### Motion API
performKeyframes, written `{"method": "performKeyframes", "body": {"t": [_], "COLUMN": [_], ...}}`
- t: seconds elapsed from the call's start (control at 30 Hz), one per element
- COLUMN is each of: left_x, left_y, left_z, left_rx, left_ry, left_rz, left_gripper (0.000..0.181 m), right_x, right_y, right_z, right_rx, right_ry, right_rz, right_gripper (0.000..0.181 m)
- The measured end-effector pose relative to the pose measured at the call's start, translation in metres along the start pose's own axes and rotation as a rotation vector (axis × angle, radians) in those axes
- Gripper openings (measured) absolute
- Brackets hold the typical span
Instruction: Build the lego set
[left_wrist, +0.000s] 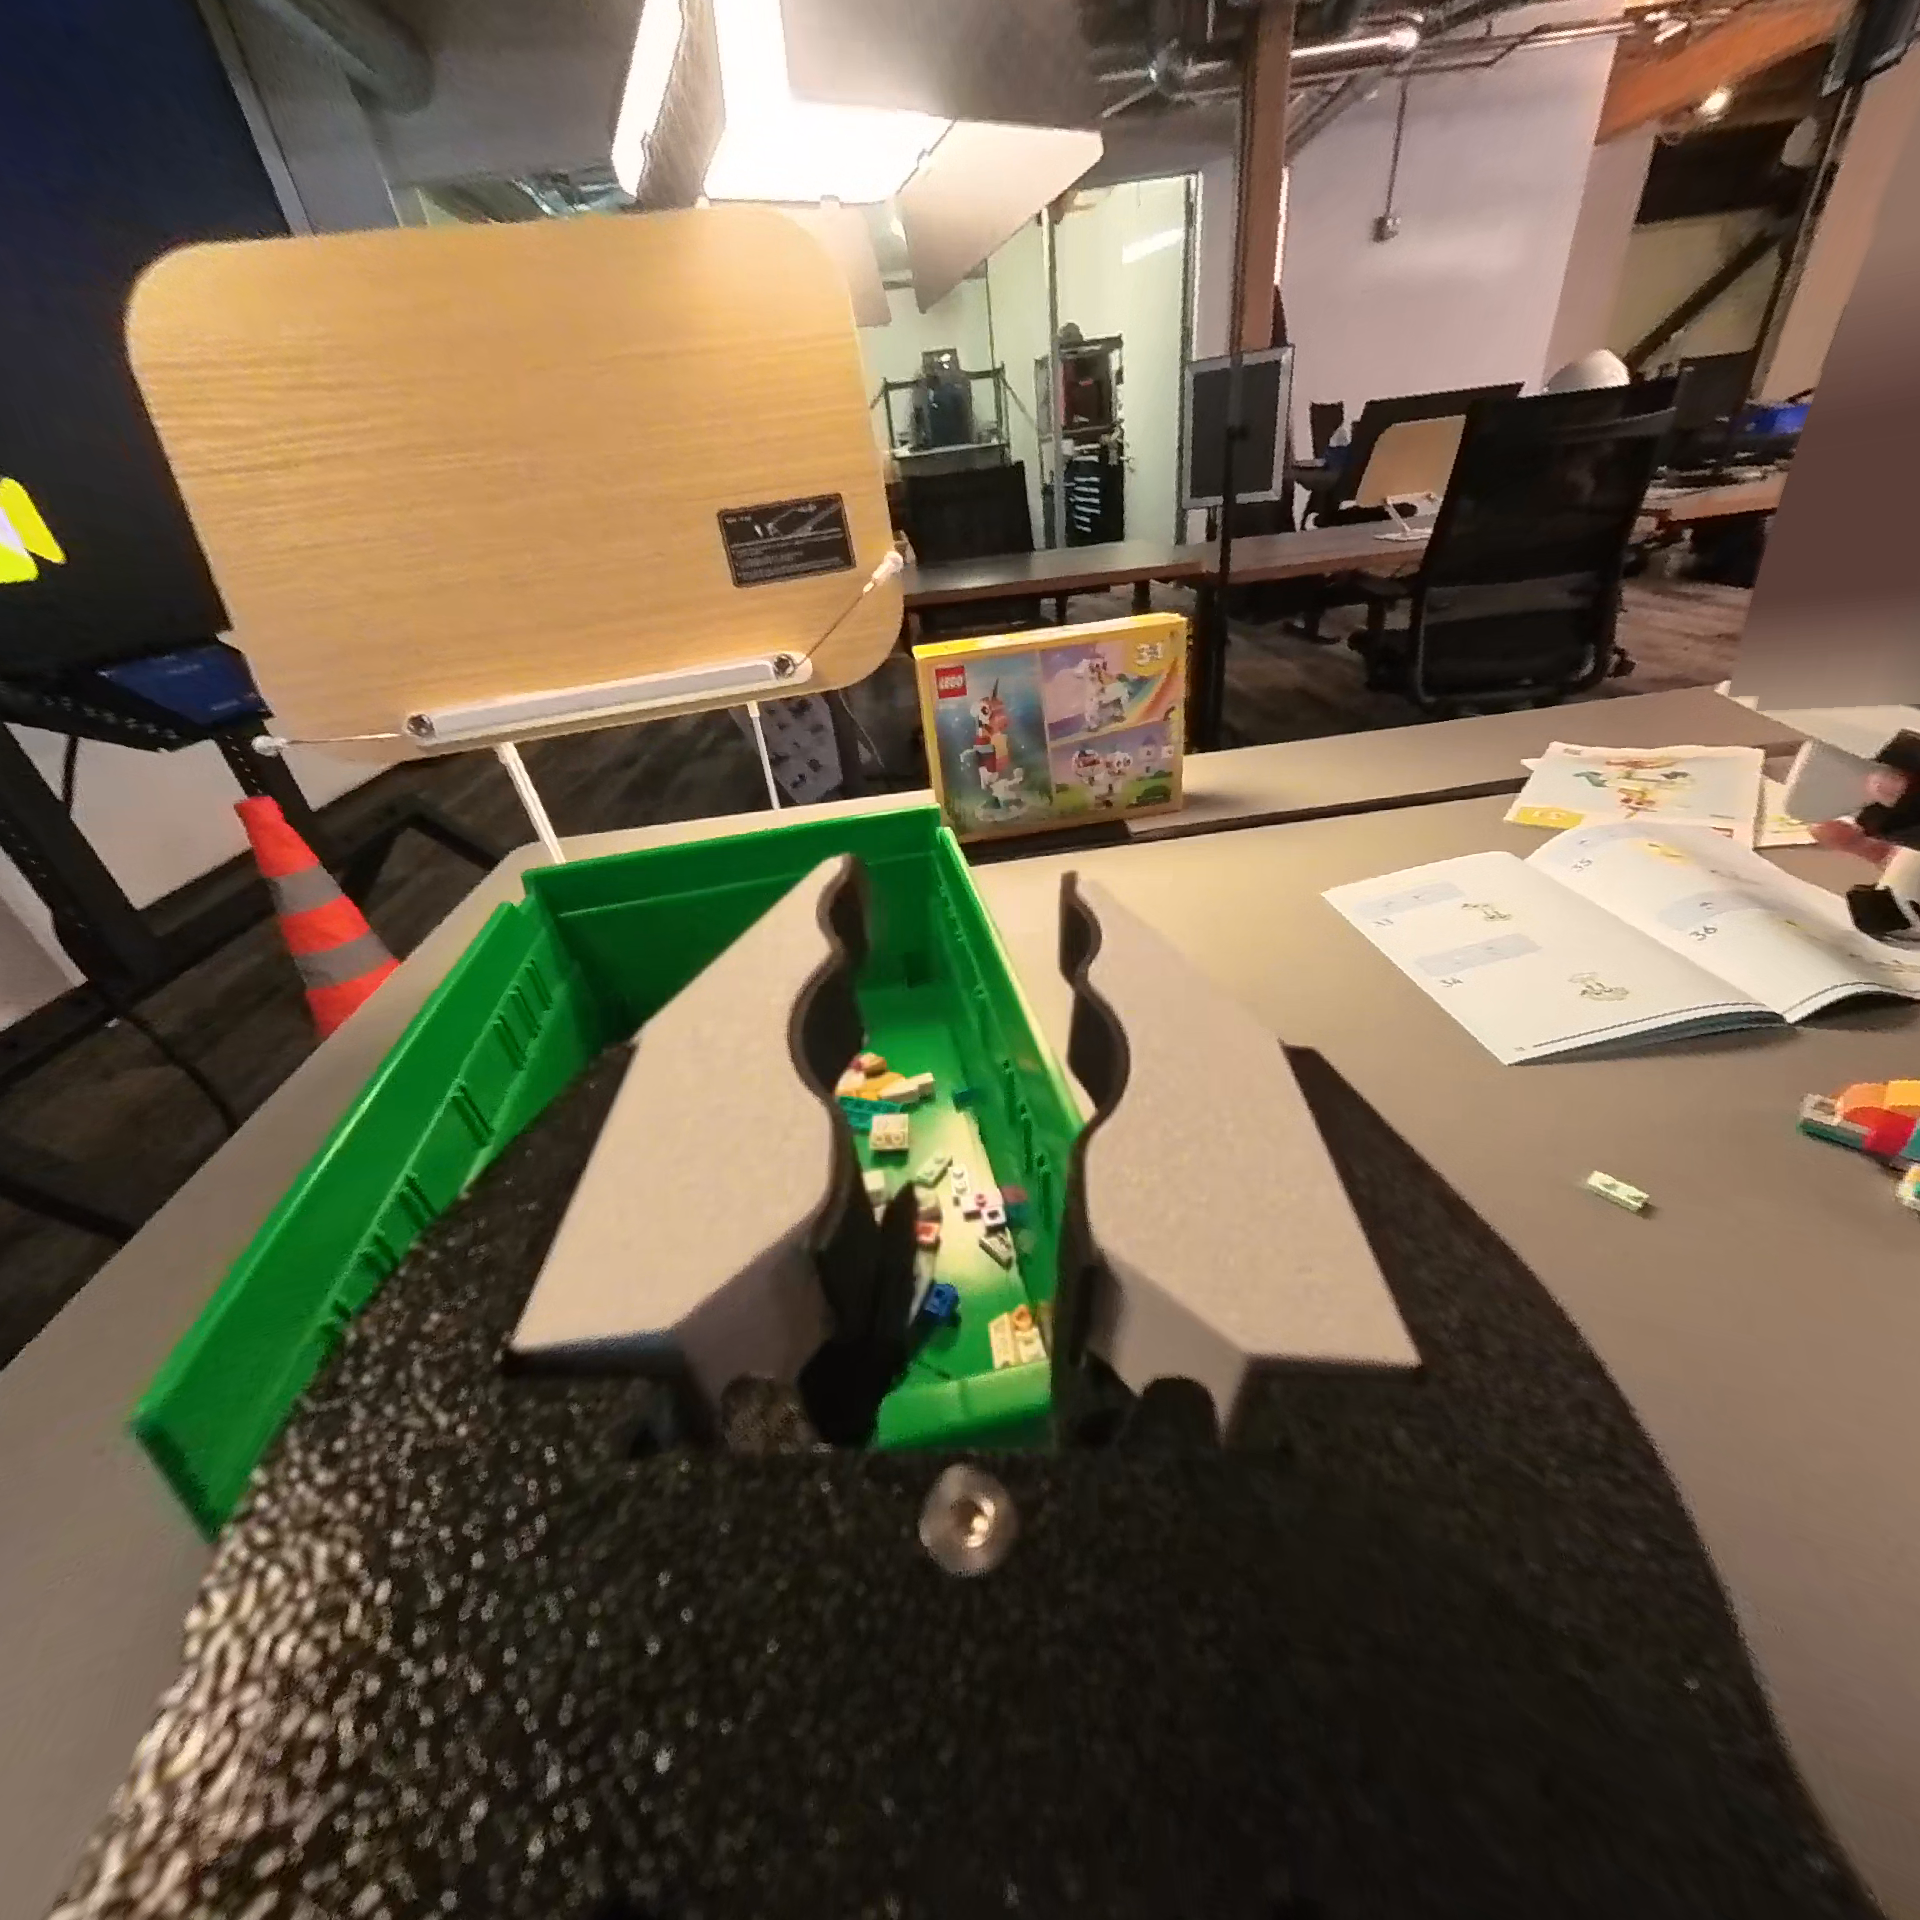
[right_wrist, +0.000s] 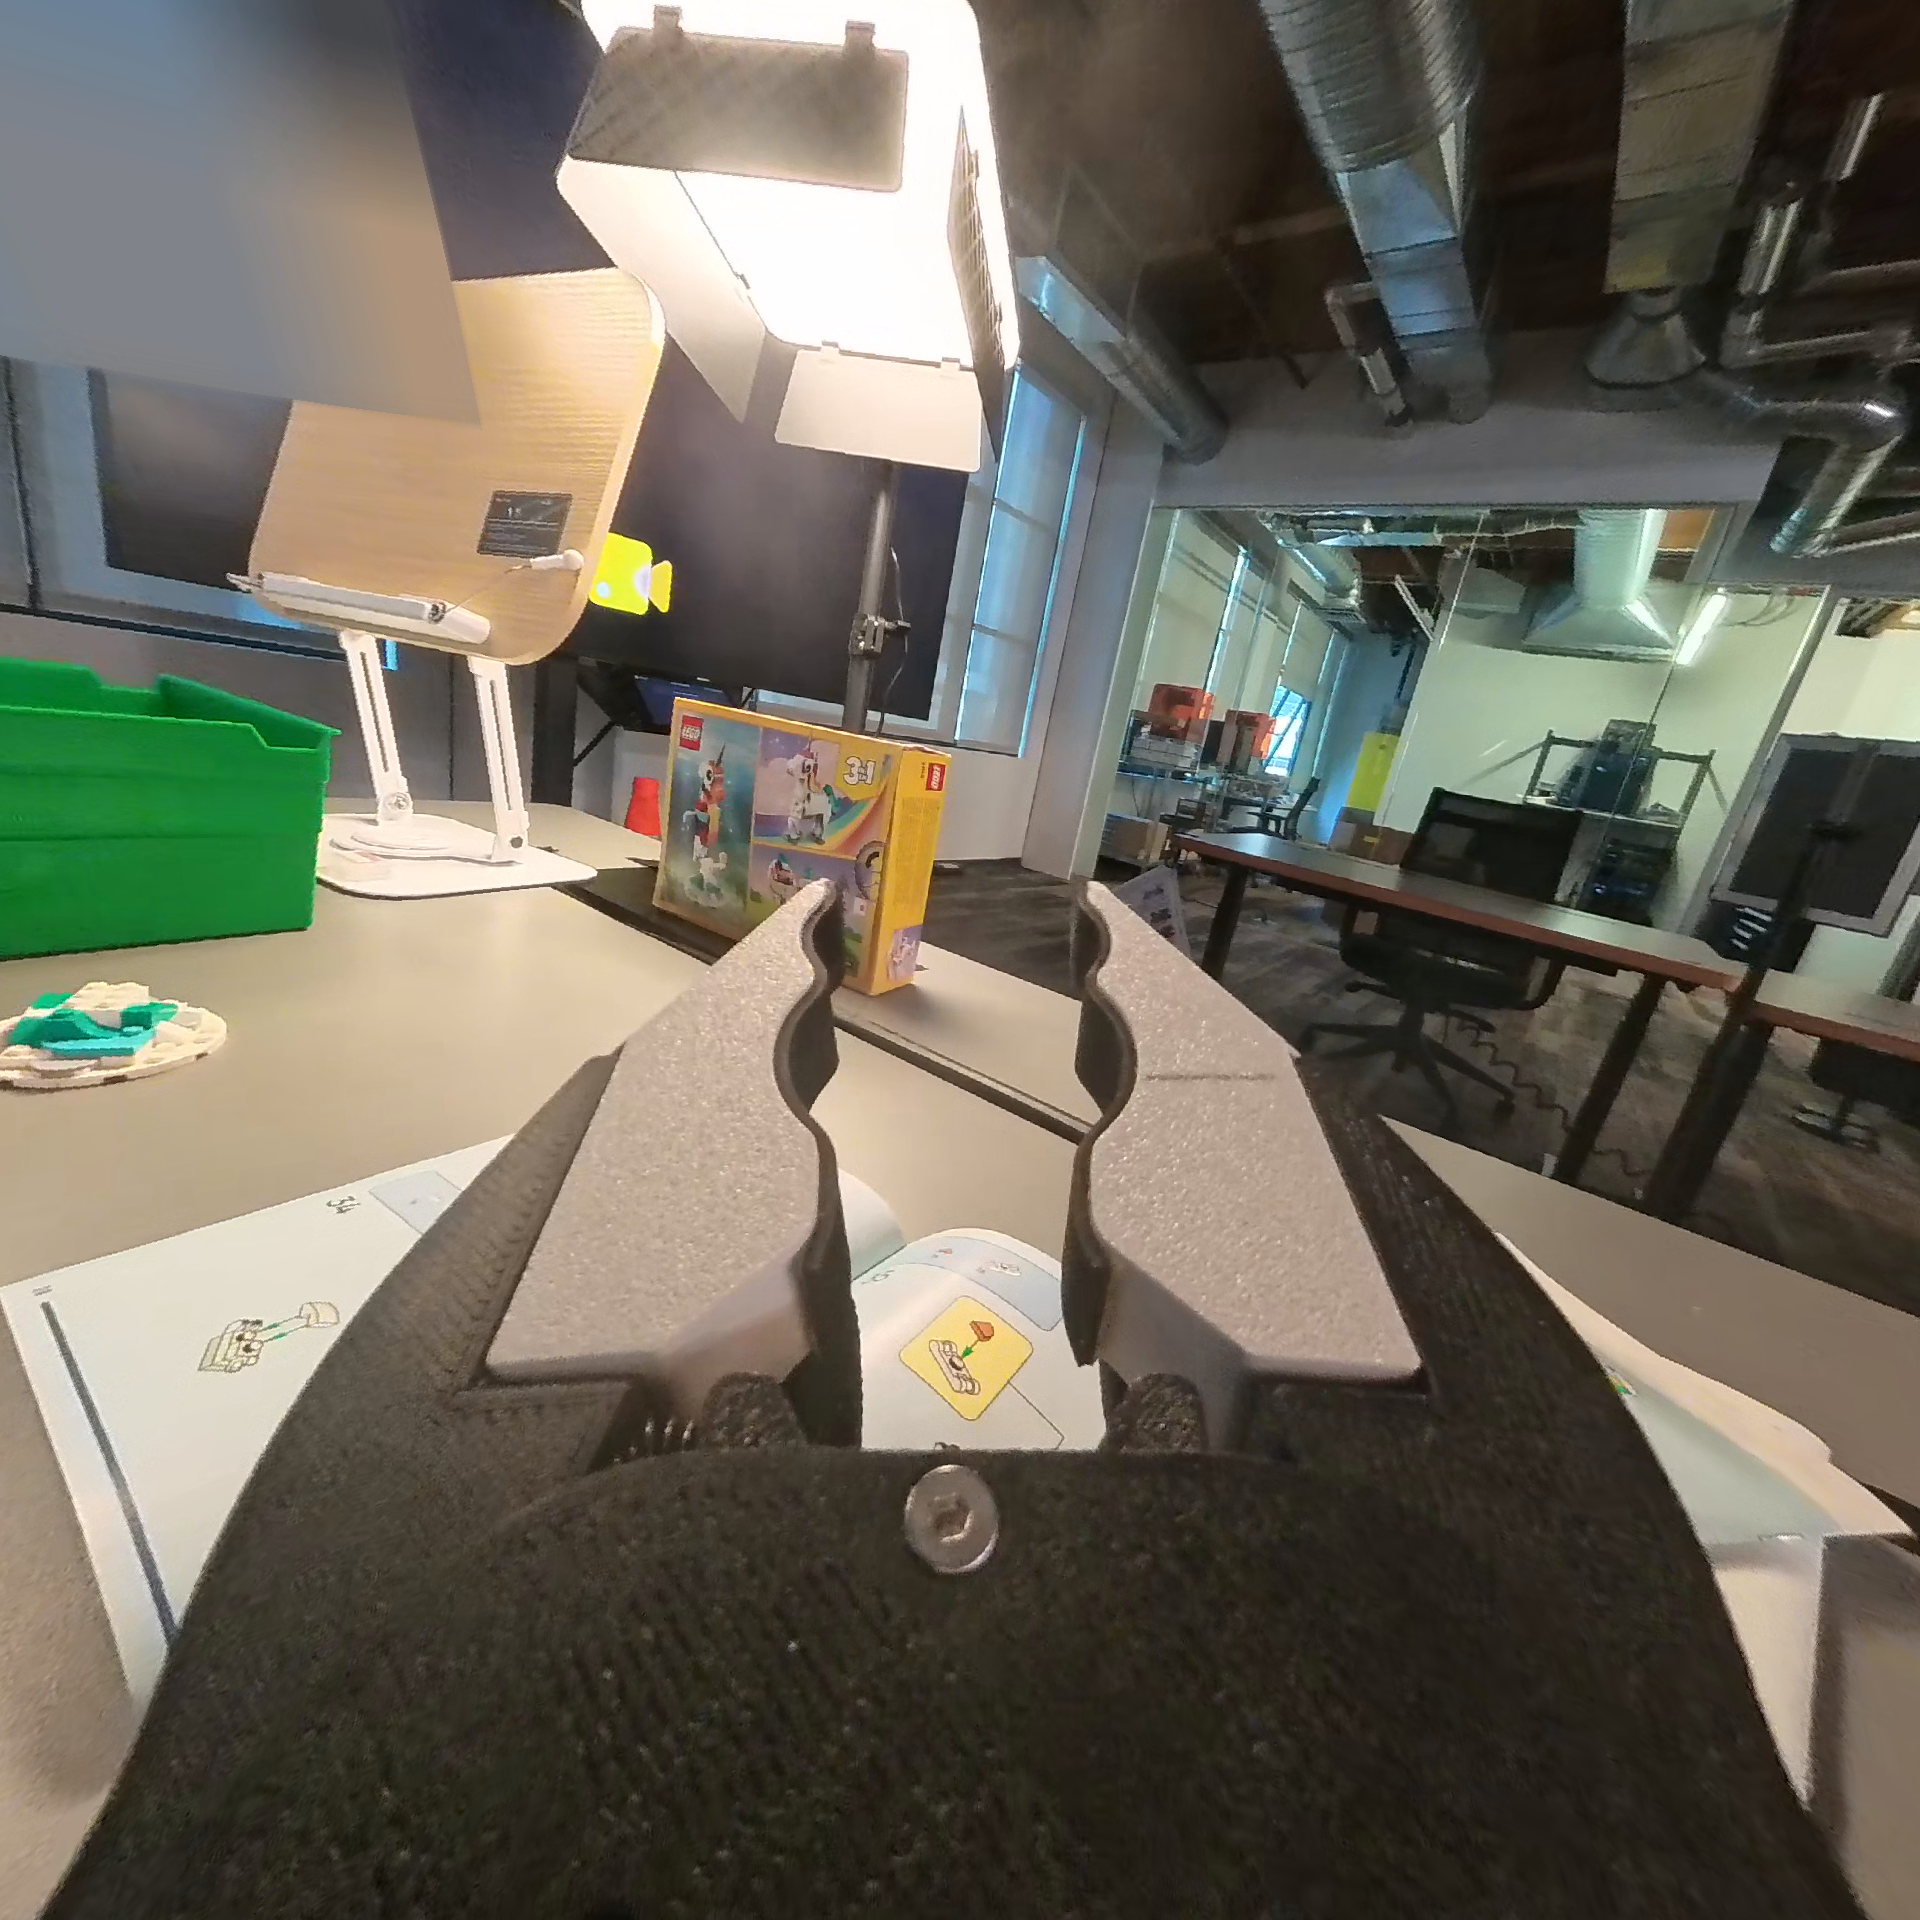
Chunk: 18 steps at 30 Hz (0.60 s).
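My left gripper (left_wrist: 956, 883) is open and empty, held above a green bin (left_wrist: 436, 1122) with several small loose bricks (left_wrist: 914, 1132) on its floor. My right gripper (right_wrist: 956, 904) is open and empty, hovering over the open instruction booklet (right_wrist: 956, 1340), which also shows in the left wrist view (left_wrist: 1621, 956). A partly built colourful piece (left_wrist: 1870, 1127) and one small pale brick (left_wrist: 1619, 1249) lie on the table at the right of the left wrist view. A round white plate with teal parts (right_wrist: 104, 1034) lies left in the right wrist view.
The yellow set box (left_wrist: 1055, 738) stands at the table's back edge and also shows in the right wrist view (right_wrist: 800, 842). A wooden board on a white stand (right_wrist: 457, 582) is behind the bin. An orange cone (left_wrist: 312, 925) stands on the floor. More loose booklets (left_wrist: 1642, 790) lie far right. Between my right fingertips and the partly built colourful piece (left_wrist: 1870, 1127) there is roughly 20 cm.
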<state>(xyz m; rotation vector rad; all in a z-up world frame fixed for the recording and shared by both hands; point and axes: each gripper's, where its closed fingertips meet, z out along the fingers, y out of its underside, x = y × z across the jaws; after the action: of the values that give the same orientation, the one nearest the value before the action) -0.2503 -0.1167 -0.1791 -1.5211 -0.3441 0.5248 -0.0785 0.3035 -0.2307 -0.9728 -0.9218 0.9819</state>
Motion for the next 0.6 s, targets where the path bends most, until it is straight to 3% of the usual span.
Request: {"method": "performKeyframes", "body": {"t": [0.33,0.4,0.47,0.6], "left_x": [-0.012,-0.028,-0.049,-0.073], "left_y": [-0.002,-0.004,-0.008,-0.01], "left_z": [-0.007,-0.012,-0.019,-0.019], "left_rx": [-0.016,-0.028,-0.031,-0.056], "left_ry": [-0.059,-0.134,-0.226,-0.267], "left_rz": [0.019,0.041,0.061,0.076], "left_gripper": [0.034,0.03,0.012,0.011], "right_x": [-0.001,-0.001,-0.001,-0.001], "right_y": [0.0,0.0,0.0,0.001], "right_z": [0.0,0.0,0.0,0.003], "right_rx": [0.002,0.003,0.001,-0.002], "right_ry": [-0.013,-0.014,-0.014,-0.011], "right_rz": [0.001,0.003,0.006,0.005], "right_gripper": [0.042,0.042,0.042,0.042]}}
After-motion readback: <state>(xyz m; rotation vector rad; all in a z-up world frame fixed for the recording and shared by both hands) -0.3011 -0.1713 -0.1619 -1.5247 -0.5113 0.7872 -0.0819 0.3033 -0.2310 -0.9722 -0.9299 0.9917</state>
